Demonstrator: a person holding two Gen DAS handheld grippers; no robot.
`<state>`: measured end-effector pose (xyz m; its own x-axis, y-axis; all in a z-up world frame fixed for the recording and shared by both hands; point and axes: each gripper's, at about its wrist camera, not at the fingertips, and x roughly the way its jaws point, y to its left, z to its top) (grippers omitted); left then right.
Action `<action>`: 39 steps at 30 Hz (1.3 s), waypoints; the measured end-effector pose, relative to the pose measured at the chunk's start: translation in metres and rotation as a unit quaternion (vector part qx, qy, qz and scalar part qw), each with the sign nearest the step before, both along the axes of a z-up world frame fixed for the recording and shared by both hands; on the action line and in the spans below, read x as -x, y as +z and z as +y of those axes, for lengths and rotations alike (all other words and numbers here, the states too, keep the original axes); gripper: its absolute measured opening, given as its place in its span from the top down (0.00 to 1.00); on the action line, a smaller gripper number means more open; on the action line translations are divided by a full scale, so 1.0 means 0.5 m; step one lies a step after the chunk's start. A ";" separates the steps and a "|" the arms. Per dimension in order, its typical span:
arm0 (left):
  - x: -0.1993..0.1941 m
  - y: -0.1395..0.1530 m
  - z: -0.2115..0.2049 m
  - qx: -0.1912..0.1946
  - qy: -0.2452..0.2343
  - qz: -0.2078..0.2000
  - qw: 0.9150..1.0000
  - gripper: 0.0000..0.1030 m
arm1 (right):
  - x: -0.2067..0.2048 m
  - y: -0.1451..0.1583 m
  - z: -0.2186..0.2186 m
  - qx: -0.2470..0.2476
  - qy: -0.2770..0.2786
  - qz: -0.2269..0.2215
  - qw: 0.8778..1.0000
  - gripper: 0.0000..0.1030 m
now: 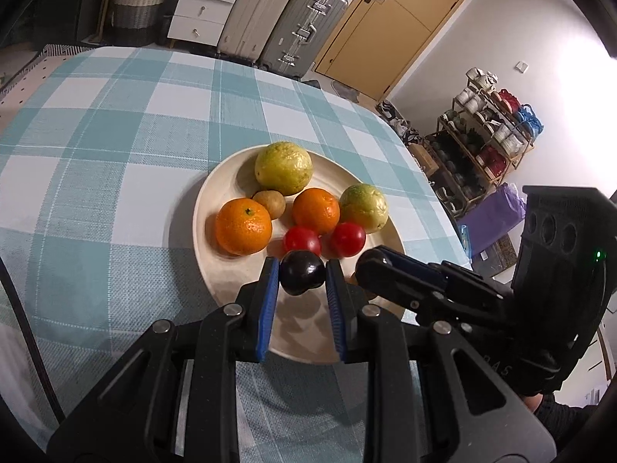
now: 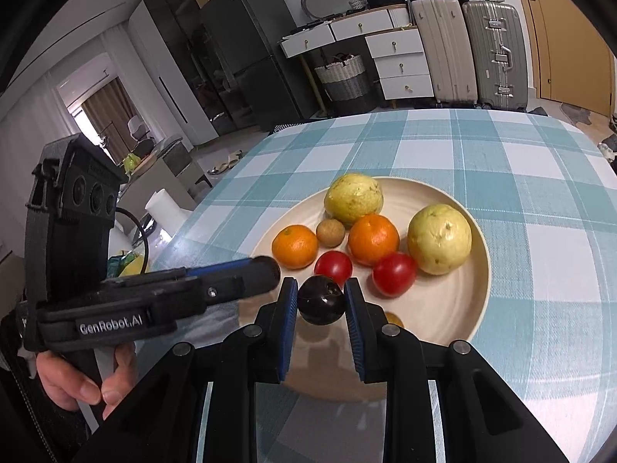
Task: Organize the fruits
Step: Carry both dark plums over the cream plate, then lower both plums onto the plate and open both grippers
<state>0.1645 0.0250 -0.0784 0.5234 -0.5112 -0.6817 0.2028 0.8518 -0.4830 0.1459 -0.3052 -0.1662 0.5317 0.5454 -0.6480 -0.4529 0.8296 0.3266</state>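
Left gripper (image 1: 302,276), marked "GenRobot.AI", jaws clamped on a dark plum (image 1: 301,277); right gripper (image 2: 321,301) clamped on another plum (image 2: 322,300). Both hang over the near plate (image 1: 231,285) rim; beyond lie tomatoes (image 1: 302,240), oranges (image 1: 243,225), guavas (image 1: 283,168).

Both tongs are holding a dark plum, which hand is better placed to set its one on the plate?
Probably left: left tongs hold their plum over bare plate, while a small yellow fruit lies just beside the right tongs.

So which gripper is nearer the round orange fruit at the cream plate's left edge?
Left. The left gripper hangs just right of the orange; right gripper is farther right.
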 end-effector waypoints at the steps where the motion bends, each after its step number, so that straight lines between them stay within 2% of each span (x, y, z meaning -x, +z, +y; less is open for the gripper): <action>1: -0.002 -0.002 -0.002 0.001 -0.003 0.000 1.000 0.79 | -0.005 -0.001 0.000 0.000 0.001 0.001 1.000 0.75; 19: -0.027 -0.026 -0.005 -0.007 0.005 0.013 1.000 0.79 | -0.032 -0.017 0.018 0.032 -0.006 -0.003 0.999 0.74; 21: -0.026 -0.022 -0.003 -0.003 0.008 0.011 1.000 0.78 | -0.031 -0.015 0.016 0.031 -0.006 -0.005 0.999 0.66; 23: -0.022 -0.015 -0.002 -0.004 0.007 0.007 1.000 0.76 | -0.025 -0.010 0.011 0.024 -0.005 -0.010 1.000 0.53; 28: -0.004 0.003 0.002 -0.008 0.013 -0.003 1.000 0.66 | -0.007 0.011 -0.011 0.018 -0.020 -0.032 0.999 0.50; 30: 0.003 0.009 0.004 -0.011 0.016 -0.005 1.000 0.64 | -0.003 0.016 -0.018 0.018 -0.027 -0.033 0.999 0.46; 33: 0.017 0.019 0.007 -0.016 0.018 -0.008 1.000 0.63 | 0.011 0.026 -0.030 0.018 -0.038 -0.040 0.998 0.38; 36: 0.034 0.033 0.010 -0.022 0.024 -0.015 0.999 0.54 | 0.030 0.040 -0.040 0.018 -0.049 -0.053 0.997 0.26; 38: 0.048 0.048 0.008 -0.032 0.027 -0.024 0.999 0.47 | 0.039 0.048 -0.045 0.017 -0.056 -0.060 0.996 0.15; 39: 0.055 0.055 0.008 -0.036 0.028 -0.030 0.999 0.45 | 0.044 0.053 -0.048 0.016 -0.060 -0.064 0.996 0.15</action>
